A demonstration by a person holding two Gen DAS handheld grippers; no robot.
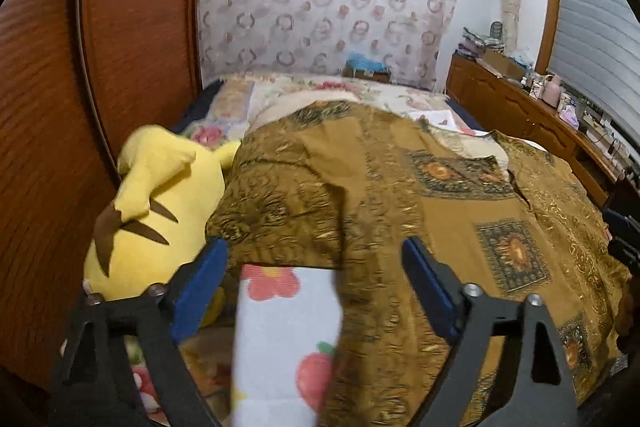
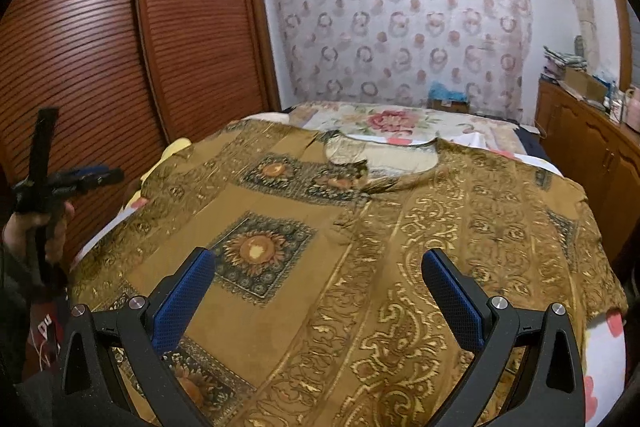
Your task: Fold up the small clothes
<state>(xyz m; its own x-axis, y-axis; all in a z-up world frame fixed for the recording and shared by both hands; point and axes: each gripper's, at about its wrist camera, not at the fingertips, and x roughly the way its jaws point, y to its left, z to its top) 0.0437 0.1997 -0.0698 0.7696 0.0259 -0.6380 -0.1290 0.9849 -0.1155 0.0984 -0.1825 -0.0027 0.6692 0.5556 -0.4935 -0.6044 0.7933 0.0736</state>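
A mustard-brown patterned top with sunflower squares point(image 2: 360, 235) lies spread flat on the bed, neckline at the far side. In the left wrist view the same top point(image 1: 380, 187) covers the bed, its left sleeve edge just beyond my fingers. My left gripper point(image 1: 316, 255) is open and empty above the sleeve's edge and the white fruit-print sheet point(image 1: 284, 331). My right gripper point(image 2: 318, 267) is open and empty, hovering over the top's lower middle. The left gripper also shows in the right wrist view point(image 2: 52, 179), held up in a hand at the far left.
A yellow plush toy point(image 1: 160, 211) lies at the bed's left side against brown slatted wardrobe doors point(image 2: 100, 47). A wooden cabinet with clutter point(image 1: 520, 107) runs along the right. A floral cover point(image 2: 392, 121) lies at the bed's far end.
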